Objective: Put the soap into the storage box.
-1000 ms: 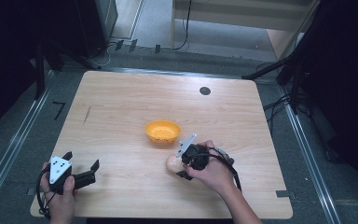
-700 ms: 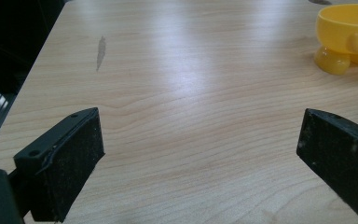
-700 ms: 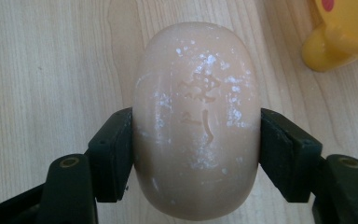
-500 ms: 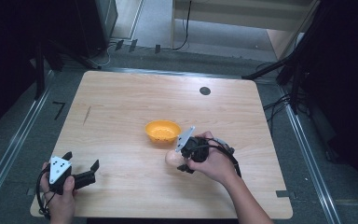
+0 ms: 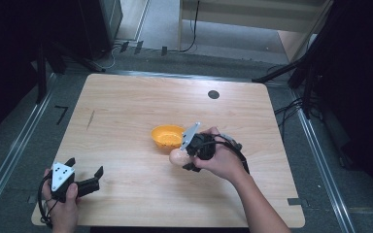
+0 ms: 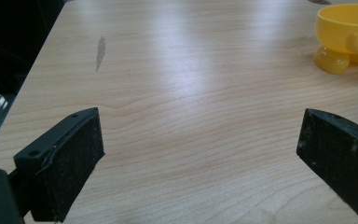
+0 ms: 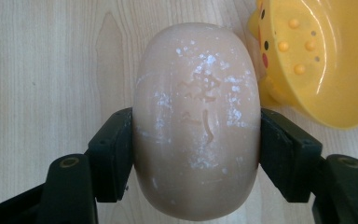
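A pale, rounded bar of soap (image 7: 196, 121) sat clamped between the two black jaws of the right gripper (image 7: 196, 154), one pad pressed to each of its long sides. Raised marks were stamped into the bar's face under a dusting of white flecks, but they could not be read. In the high view the same bar (image 5: 176, 156) showed at the tip of the right gripper (image 5: 187, 154), just beside a yellow dish (image 5: 167, 136) near the middle of the wooden table (image 5: 126, 107). Seen close in the right gripper view, the yellow dish (image 7: 326, 60) carried small raised studs inside and dark dots on its rim; no writing was legible on it. Near the table's front left corner, the left gripper (image 5: 85, 175) rested in the person's hand with its jaws spread wide and nothing between them, bare tabletop (image 6: 191, 116) lying ahead of its pads.
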`<state>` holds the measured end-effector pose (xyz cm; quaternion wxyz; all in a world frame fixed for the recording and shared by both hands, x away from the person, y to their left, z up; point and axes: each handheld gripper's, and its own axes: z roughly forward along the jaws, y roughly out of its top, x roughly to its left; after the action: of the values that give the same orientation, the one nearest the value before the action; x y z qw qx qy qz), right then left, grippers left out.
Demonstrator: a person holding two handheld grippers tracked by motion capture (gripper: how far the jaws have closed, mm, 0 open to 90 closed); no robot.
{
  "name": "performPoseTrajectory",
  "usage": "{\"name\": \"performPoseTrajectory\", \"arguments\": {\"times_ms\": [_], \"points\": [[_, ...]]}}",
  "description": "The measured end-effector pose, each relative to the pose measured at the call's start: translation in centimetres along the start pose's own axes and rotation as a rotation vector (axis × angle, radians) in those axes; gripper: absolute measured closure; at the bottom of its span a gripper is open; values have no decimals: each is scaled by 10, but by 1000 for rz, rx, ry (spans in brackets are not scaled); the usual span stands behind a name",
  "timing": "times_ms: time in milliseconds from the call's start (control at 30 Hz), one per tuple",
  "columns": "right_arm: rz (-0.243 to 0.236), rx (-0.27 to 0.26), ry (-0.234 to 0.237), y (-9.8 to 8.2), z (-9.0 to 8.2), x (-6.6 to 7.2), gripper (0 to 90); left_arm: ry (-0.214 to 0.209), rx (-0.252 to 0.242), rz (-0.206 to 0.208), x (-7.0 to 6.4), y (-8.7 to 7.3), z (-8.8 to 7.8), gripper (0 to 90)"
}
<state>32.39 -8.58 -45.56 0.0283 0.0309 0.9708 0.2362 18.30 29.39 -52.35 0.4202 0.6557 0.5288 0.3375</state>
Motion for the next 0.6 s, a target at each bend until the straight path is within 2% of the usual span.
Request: {"name": "performPoseTrajectory", "arguments": {"times_ms": [600], "points": [[-27, 13, -7, 17, -6, -16, 337, -1, -1, 4, 0, 0, 0, 9]]}}
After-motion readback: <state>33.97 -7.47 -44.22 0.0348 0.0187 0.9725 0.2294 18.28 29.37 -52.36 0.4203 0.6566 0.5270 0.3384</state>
